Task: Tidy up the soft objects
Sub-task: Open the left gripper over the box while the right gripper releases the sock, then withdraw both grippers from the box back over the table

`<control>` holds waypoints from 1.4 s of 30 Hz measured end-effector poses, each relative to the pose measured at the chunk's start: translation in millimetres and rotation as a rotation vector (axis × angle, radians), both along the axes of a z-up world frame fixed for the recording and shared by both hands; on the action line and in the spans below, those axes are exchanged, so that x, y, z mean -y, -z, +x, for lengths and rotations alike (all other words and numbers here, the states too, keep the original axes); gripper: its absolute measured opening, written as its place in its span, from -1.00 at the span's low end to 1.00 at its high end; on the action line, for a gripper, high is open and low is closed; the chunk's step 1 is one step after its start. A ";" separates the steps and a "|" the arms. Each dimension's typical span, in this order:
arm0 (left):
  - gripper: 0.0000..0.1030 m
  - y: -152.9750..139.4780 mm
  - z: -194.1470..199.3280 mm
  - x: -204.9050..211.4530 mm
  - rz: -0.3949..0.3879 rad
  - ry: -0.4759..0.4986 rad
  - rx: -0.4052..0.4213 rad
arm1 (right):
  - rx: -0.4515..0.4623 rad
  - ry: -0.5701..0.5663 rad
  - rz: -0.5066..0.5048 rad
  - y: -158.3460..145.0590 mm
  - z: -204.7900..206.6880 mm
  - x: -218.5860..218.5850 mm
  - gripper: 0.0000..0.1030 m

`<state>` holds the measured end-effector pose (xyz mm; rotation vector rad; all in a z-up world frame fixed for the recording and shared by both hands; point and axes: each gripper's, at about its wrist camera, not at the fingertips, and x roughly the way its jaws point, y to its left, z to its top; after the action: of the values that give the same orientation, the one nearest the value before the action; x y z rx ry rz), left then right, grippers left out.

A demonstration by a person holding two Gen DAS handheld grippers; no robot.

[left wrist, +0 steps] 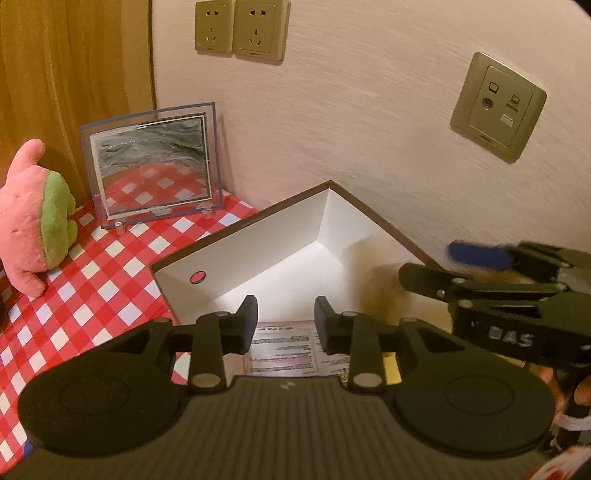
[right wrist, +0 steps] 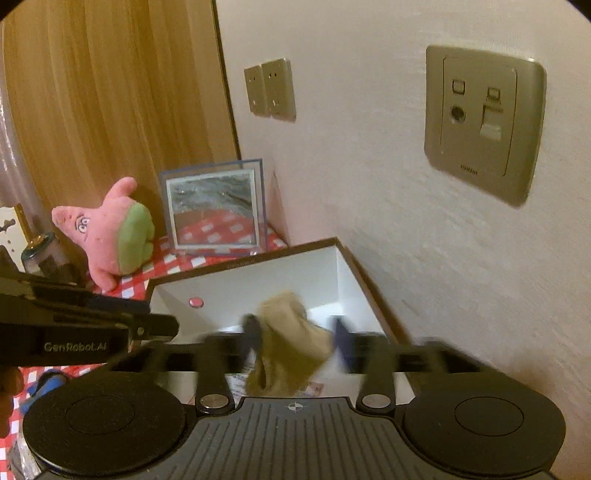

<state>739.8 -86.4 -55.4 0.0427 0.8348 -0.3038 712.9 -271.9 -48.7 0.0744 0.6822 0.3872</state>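
A white box with a brown rim point(left wrist: 240, 229) point(right wrist: 243, 266) stands in the wall corner on a red checked cloth. My left gripper point(left wrist: 286, 325) hangs over the box, open, with nothing between its fingers. My right gripper point(right wrist: 297, 336) is also over the box and open. A tan soft thing point(right wrist: 291, 347) sits blurred in the gap between its pads, loose, above the box's inside. From the left wrist view, the right gripper point(left wrist: 428, 262) reaches in from the right. A pink and green starfish plush point(left wrist: 33, 218) point(right wrist: 110, 236) stands on the cloth left of the box.
A clear-framed picture point(left wrist: 151, 166) point(right wrist: 214, 206) leans against the wall behind the box. Printed papers point(left wrist: 284, 350) lie on the box's floor. Wall sockets point(left wrist: 240, 27) point(right wrist: 480, 118) are above. A wooden panel point(right wrist: 110, 92) closes the left side. A jar point(right wrist: 40, 254) stands far left.
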 end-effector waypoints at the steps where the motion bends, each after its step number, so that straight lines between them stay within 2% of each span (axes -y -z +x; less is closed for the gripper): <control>1: -0.41 -0.1 -0.8 -1.1 0.002 0.000 -0.001 | 0.018 0.006 0.006 -0.8 -2.1 0.8 0.37; 14: -0.37 -3.9 -18.0 -9.4 -0.009 0.004 -0.009 | -0.071 0.033 0.011 6.4 -20.0 15.7 0.38; 26: -0.37 -13.0 -47.3 -11.4 -0.035 0.015 0.001 | -0.093 0.041 0.036 1.8 -49.2 21.3 0.38; 34: -0.36 -23.2 -81.0 -28.6 -0.043 -0.006 0.027 | -0.088 0.041 0.063 -7.5 -78.6 20.4 0.38; 42: -0.36 -35.3 -130.0 -66.8 -0.067 -0.062 0.039 | -0.079 0.007 0.089 -20.5 -122.1 10.4 0.38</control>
<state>609.8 -19.6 -20.1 -0.0400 0.7851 -0.2715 590.9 -282.3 -28.3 0.1772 0.7420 0.4099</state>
